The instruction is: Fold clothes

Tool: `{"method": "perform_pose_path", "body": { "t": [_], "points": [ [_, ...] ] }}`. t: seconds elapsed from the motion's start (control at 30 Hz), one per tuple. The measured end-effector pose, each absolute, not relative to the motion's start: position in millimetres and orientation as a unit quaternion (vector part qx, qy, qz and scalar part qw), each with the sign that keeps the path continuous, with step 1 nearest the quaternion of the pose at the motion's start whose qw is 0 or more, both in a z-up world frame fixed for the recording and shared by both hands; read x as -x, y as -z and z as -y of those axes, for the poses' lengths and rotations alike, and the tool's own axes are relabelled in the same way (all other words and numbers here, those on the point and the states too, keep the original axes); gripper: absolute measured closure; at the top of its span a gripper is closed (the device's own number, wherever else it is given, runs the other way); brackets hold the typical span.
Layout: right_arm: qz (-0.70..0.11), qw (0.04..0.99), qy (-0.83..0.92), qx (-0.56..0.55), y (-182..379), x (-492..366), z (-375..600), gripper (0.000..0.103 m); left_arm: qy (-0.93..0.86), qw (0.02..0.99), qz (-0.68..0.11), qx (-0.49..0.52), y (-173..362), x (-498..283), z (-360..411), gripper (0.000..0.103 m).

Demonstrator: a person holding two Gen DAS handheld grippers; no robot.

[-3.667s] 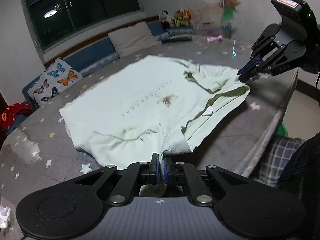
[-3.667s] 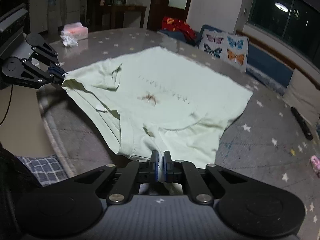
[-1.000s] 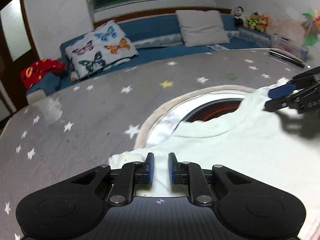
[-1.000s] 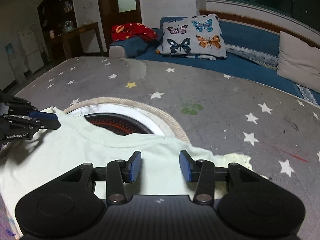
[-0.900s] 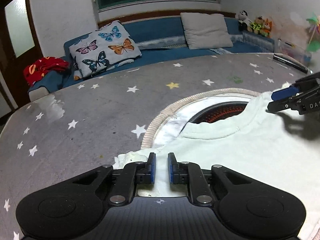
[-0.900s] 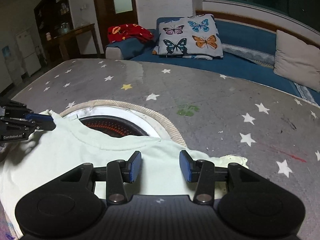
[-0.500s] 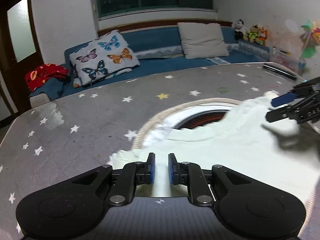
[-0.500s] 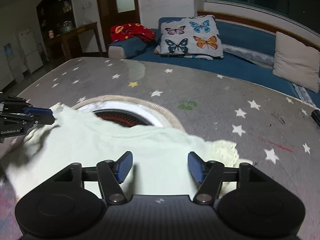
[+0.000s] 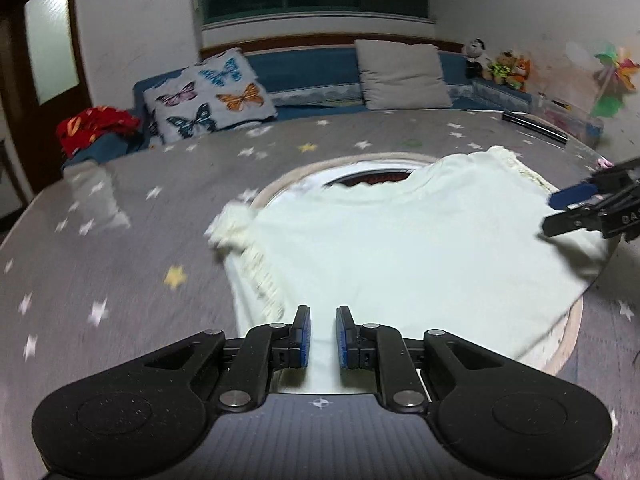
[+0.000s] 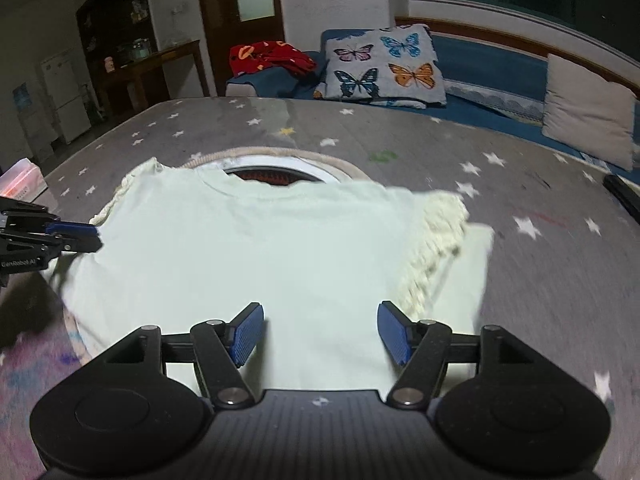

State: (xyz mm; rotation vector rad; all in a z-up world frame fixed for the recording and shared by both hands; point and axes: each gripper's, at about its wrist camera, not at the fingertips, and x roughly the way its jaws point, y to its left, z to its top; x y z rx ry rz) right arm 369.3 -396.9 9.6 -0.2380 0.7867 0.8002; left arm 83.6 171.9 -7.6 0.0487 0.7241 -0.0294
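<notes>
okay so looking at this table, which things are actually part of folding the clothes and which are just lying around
Part of the job: pale green shirt; left claw; right claw.

Just lying about: butterfly pillow; red cloth; grey cushion; stuffed toys; round opening in the table.

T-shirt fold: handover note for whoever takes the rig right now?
Left hand-held gripper: jaws slightly apart, nothing pinched, over the near edge of the pale green T-shirt.
Right hand-held gripper: jaws have just been opening, now wide, shirt cloth lies below them, not gripped.
Shirt lies on the star-print table, collar on the far side, partly covering the round insert in the tabletop; fringed sleeve edges tucked in at both sides.
Done: shirt folded once, both grippers released.
Left: probably further folds and squaring up.
</notes>
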Motion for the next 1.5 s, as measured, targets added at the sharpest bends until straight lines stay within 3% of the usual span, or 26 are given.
{"method": "perform_pose_path", "body": {
  "t": [0.23, 0.43, 0.83, 1.03, 1.43, 1.5],
  "points": [
    [-0.375, 0.854, -0.353, 0.082, -10, -356, 426, 0.038, -0.011, 0.94, -0.342, 0.01, 1, -60, -182, 0.086],
    [-0.325, 0.87, -0.365, 0.074, -24, -331, 431, 0.037, -0.02, 0.941, -0.336, 0.022, 0, -51, -183, 0.086],
    [-0.367, 0.862, -0.347, 0.042, -3, -332, 451, 0.037, -0.029, 0.938, -0.344, 0.026, 4, -48, -183, 0.085],
    [-0.338, 0.868, -0.361, 0.044, -14, -324, 448, 0.037, -0.03, 0.943, -0.329, 0.033, -4, -47, -179, 0.084],
    [-0.362, 0.867, -0.34, 0.04, 1, -329, 454, 0.037, -0.043, 0.938, -0.342, 0.043, 5, -43, -185, 0.084],
    [-0.36, 0.871, -0.332, 0.037, 0, -330, 460, 0.037, -0.047, 0.939, -0.338, 0.046, 3, -41, -185, 0.08]
  ]
}}
